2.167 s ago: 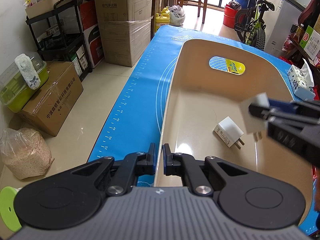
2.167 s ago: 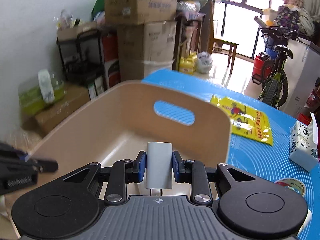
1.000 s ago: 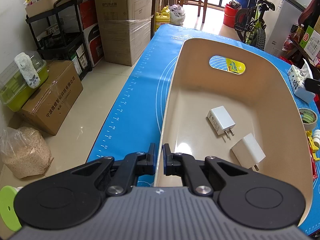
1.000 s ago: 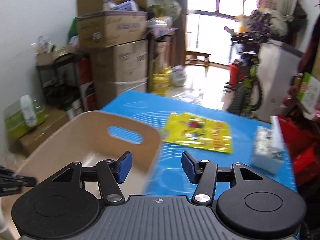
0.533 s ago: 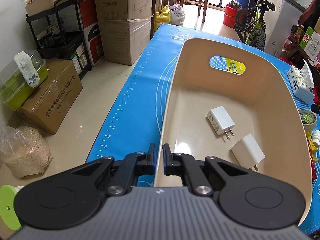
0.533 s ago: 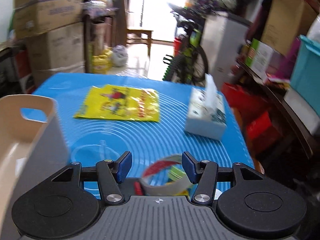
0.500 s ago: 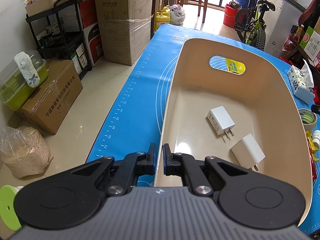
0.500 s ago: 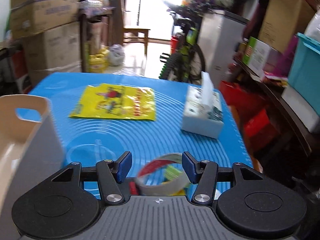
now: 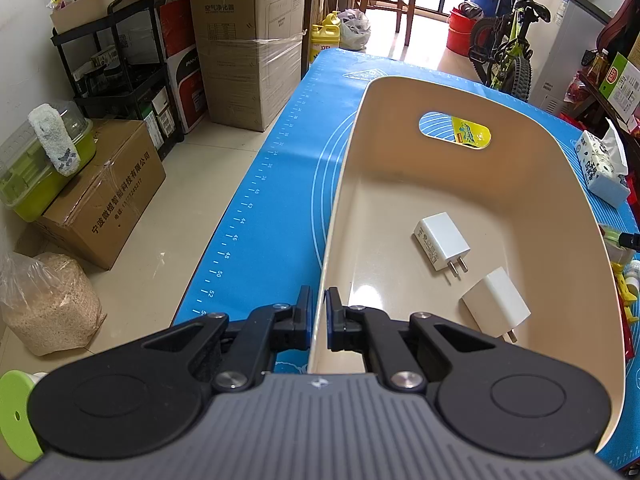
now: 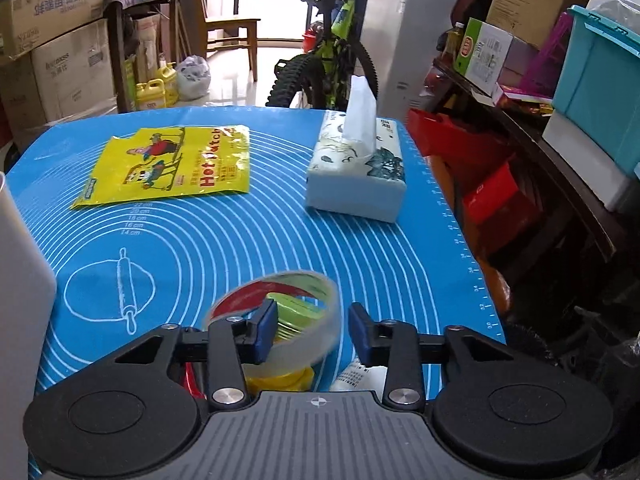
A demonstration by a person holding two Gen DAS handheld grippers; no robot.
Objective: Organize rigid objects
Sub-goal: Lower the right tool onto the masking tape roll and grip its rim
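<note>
Right gripper [image 10: 312,330] swung from bin [image 9: 552,208] to tape roll [image 10: 280,320] at table's 5 o'clock, jaws closing astride its wall; left gripper [image 9: 318,318] clamps bin rim; off-centre bite may tip roll.

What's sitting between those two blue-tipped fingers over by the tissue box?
In the right wrist view, a clear tape roll's wall; the closing fingers straddle it.

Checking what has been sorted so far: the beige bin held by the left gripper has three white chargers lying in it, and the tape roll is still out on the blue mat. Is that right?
Not quite. The left wrist view shows two white chargers in the beige bin, not three. The rest holds: the left gripper is clamped on the bin's rim, and the tape roll sits on the blue mat.
</note>
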